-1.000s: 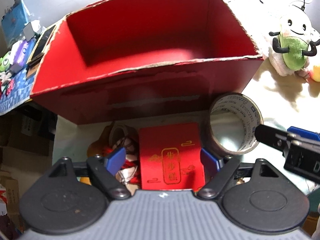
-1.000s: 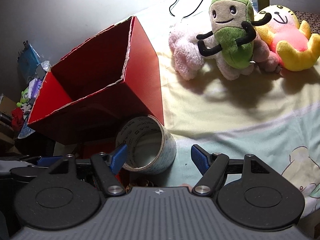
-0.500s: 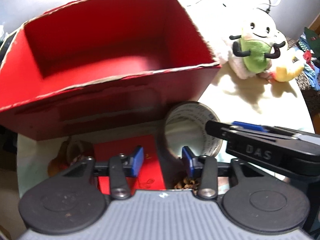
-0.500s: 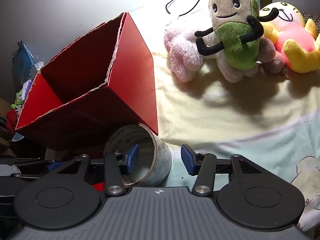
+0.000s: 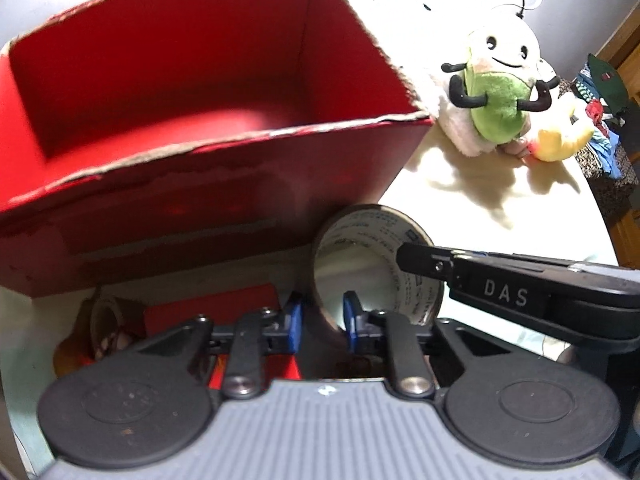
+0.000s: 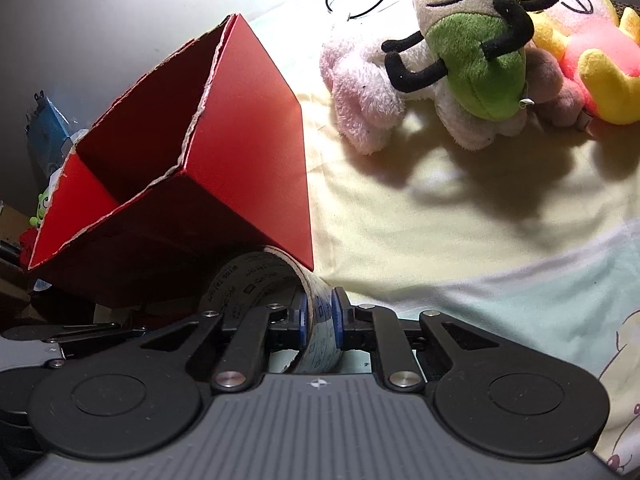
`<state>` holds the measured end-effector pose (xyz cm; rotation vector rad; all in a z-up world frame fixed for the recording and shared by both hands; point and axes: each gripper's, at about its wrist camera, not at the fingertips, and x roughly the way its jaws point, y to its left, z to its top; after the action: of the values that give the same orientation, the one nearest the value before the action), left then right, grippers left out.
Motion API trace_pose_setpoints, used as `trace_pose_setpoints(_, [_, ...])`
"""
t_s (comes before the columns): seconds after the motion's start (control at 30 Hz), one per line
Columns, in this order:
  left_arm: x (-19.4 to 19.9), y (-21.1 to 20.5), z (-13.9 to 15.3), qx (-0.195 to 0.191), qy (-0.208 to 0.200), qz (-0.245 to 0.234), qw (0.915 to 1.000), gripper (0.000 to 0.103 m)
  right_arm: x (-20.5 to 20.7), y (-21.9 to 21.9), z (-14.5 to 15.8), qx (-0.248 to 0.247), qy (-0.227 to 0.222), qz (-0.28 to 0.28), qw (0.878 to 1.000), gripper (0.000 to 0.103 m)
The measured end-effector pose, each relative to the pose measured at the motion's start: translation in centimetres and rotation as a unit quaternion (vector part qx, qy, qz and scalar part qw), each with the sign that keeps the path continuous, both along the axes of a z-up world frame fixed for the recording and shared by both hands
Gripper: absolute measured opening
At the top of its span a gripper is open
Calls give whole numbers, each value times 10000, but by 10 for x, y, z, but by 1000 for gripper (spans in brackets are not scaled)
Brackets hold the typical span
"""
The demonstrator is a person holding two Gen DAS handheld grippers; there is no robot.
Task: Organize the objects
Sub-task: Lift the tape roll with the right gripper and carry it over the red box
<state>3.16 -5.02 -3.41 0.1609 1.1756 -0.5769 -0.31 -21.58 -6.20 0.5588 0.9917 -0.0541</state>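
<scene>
**A:** Since the frame a second back, both grippers have closed right down. The right gripper (image 6: 319, 326) was wide with the tape roll (image 6: 272, 304) sitting ahead of it, and now its pads pinch the roll's wall, one inside the ring and one outside. The left gripper (image 5: 319, 322) went from straddling the red packet (image 5: 224, 312) to narrow, sitting at the near-left rim of the roll (image 5: 378, 268).

**B:** Is the left one actually gripping the tape too?

**A:** Can't tell. Its jaws are nearly together at the rim, but the contact spot is hidden (and that view's a bit blurry). The right one definitely has it.

**B:** How far along is the tidying?

**A:** Barely started, I'd say. The red box (image 5: 224, 160) looks empty inside. The roll is low down, just in front of the box's near-right corner, not visibly lifted yet. The packet and some brownish clutter (image 5: 100, 336) lie on the bedsheet (image 6: 460, 248) to the left. The plush toys (image 6: 472, 48) are far right, untouched.

**B:** Which way does the roll point?

**A:** It's up on edge, so the hole's axis runs roughly level, opening toward the left camera, tilted a bit.
</scene>
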Motion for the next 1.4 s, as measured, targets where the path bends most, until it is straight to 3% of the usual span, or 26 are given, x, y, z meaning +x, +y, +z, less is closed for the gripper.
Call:
trace_pose_setpoints(0.33, [-6, -18, 15, -320, -67, -479, 9983, 17, -20, -12, 23, -379, -226, -381, 9983, 14])
trace_pose_setpoints(0.67, [-12, -44, 65, -857, -606, -1170, 9876, 16, -46, -25, 79, -1085, -904, -934, 9856, 14])
trace_pose_setpoints(0.8, [-1, -37, 93, -1063, -1051, -1133, 9822, 16, -33, -22, 107, -1231, -1313, -932, 9792, 14])
trace_pose_setpoints(1.03, [43, 16, 132, -1273, -1621, -645, 9764, 15, 18, 6, 143, -1169, -1968, -568, 9718, 14])
trace_pose_setpoints(1.2, [85, 44, 115, -1149, -1505, -207, 9817, 14, 67, 35, 137, -1182, -1872, -127, 9751, 14])
trace_pose_setpoints(1.4, [130, 53, 55, -732, -853, -11, 9937, 14, 117, 62, 98, -1135, -1119, 206, 9870, 14])
